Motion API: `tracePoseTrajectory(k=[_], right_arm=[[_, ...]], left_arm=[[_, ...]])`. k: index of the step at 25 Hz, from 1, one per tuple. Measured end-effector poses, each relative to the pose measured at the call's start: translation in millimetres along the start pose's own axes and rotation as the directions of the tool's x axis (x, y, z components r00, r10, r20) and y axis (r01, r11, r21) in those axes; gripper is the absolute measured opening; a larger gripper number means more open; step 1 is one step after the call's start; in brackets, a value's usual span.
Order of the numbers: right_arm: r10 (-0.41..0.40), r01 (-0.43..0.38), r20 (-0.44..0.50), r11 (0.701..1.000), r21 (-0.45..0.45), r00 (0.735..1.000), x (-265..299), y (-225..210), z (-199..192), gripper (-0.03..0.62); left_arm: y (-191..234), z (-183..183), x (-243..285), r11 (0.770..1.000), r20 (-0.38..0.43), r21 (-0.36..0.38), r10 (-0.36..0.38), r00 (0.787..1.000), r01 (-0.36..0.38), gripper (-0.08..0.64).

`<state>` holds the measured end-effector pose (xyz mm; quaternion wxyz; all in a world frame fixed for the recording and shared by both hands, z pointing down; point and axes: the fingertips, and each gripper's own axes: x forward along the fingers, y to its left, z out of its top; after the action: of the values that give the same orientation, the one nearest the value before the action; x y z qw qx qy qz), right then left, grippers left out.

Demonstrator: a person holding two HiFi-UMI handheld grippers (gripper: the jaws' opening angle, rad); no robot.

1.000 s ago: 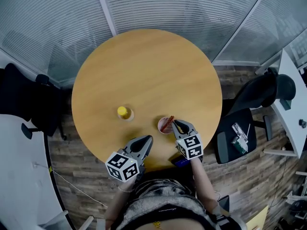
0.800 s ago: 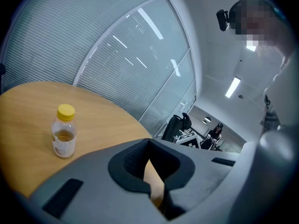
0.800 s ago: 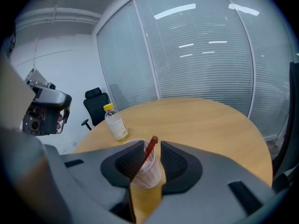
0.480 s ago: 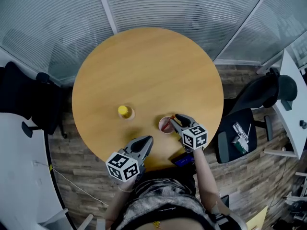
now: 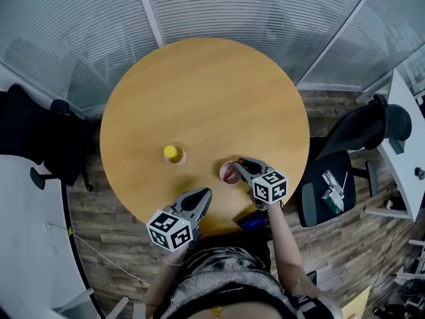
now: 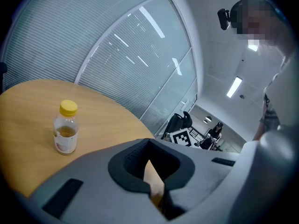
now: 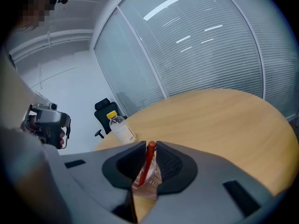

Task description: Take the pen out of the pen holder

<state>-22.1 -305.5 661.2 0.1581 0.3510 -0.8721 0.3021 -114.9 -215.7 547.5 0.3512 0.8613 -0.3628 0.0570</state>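
Observation:
A small cup-like pen holder stands near the front right of the round wooden table, with a red pen leaning in it. My right gripper reaches at it from the right. In the right gripper view the pen rises from the holder between the pads of my right gripper. The jaws have just been closing but still stand slightly apart around the pen's top. My left gripper hovers shut and empty over the table's front edge. In its own view, the left gripper points past a bottle.
A small yellow-capped bottle stands left of the holder and shows in both gripper views. Black office chairs stand at the right and at the left of the table. Glass walls with blinds run behind it.
My right gripper has shifted a little to the right and rolled. Its jaws opened and now straddle the pen's top. The left gripper has not moved.

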Motion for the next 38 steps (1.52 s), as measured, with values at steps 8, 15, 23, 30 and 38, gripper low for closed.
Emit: tracePoseTrajectory(k=[8, 15, 23, 30, 38], right_arm=[[-0.004, 0.005, 0.011, 1.000, -0.031, 1.000, -5.5, 3.5, 1.2, 0.064], [-0.008, 0.011, 0.037, 0.997, -0.081, 0.999, -11.7, 10.6, 3.8, 0.061], [-0.009, 0.021, 0.075, 0.985, -0.169, 0.997, -22.9, 19.2, 5.1, 0.061], [-0.011, 0.036, 0.105, 0.970, -0.239, 0.994, -36.4, 31.1, 11.3, 0.061], [-0.002, 0.050, 0.163, 0.954, -0.294, 0.987, -52.2, 50.5, 29.8, 0.061]], left_arm=[[-6.6, -4.1, 0.0, 1.000, -0.005, -0.002, -0.017, 1.000, 0.017, 0.003], [-11.6, -8.5, -4.4, 1.000, -0.002, -0.007, -0.021, 1.000, 0.021, 0.003], [-16.5, -13.3, -7.8, 1.000, 0.002, -0.004, -0.020, 1.000, 0.020, 0.003], [-22.6, -15.6, -11.5, 1.000, 0.007, 0.006, -0.025, 1.000, 0.025, 0.003], [-27.6, -15.3, -18.5, 1.000, 0.025, 0.004, -0.031, 0.999, 0.031, 0.003]])
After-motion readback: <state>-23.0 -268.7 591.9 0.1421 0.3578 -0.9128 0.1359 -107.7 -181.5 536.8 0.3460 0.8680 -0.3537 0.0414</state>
